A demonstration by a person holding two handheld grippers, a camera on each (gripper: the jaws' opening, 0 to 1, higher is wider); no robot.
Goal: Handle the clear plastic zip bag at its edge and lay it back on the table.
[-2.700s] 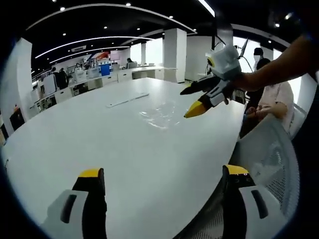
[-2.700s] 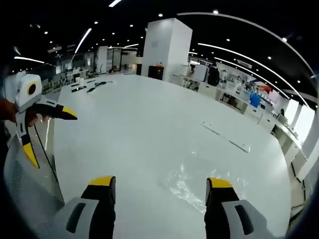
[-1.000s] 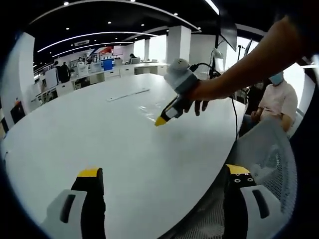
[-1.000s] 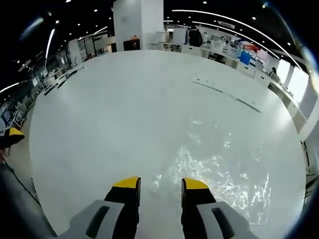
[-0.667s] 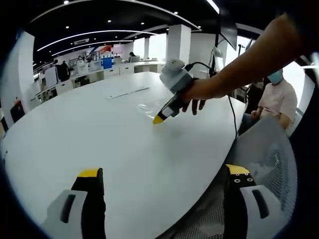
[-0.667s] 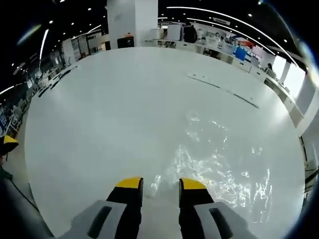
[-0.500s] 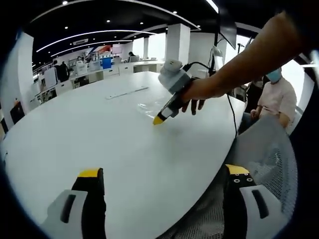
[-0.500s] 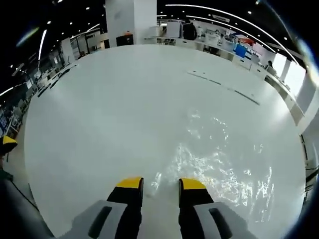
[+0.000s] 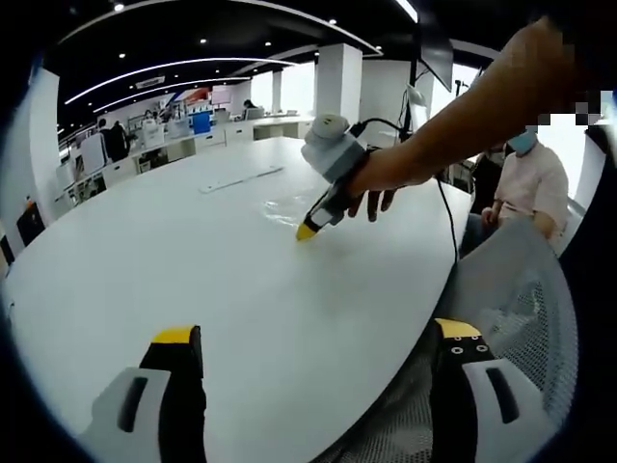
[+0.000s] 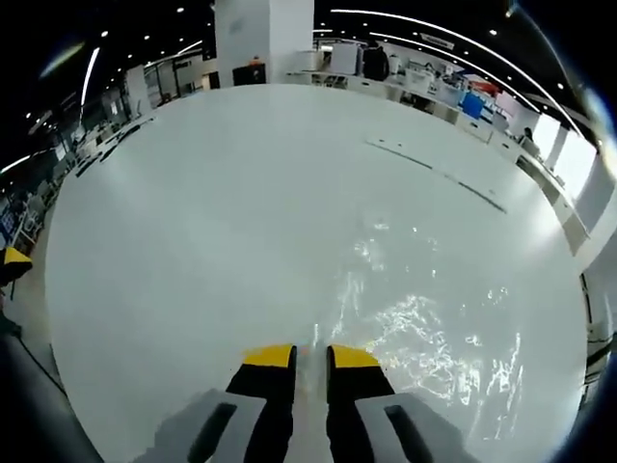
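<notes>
1. Where the large white oval worktop [image 9: 193, 251] spreads through both views, a glossy, bare surface is seen, with ceiling lights mirrored on it.
2. The clear plastic zip bag [image 10: 424, 318] is laid flat on the worktop, shown mainly by its glinting wrinkles; in the left gripper view it appears as a faint sheen [image 9: 280, 207] far across the worktop.
3. The right gripper [image 10: 308, 359] is held low at the bag's near edge, its yellow-tipped jaws drawn nearly together with a thin gap; whether the bag's edge is pinched cannot be told.
4. In the left gripper view the right gripper [image 9: 307, 231] is seen held by a hand [image 9: 376, 183], tip down at the bag.
5. The left gripper [image 9: 308, 336] is kept well apart from the bag, jaws spread wide, above the worktop's near rim.
6. A mesh chair back [image 9: 521, 309] stands beside the worktop.
7. An open-plan office is seen behind: white columns [image 9: 339, 92], rows of desks, strip lights on a dark ceiling [image 9: 193, 39].
8. A seated person in a pale shirt [image 9: 536, 188] is seen beyond the worktop.
</notes>
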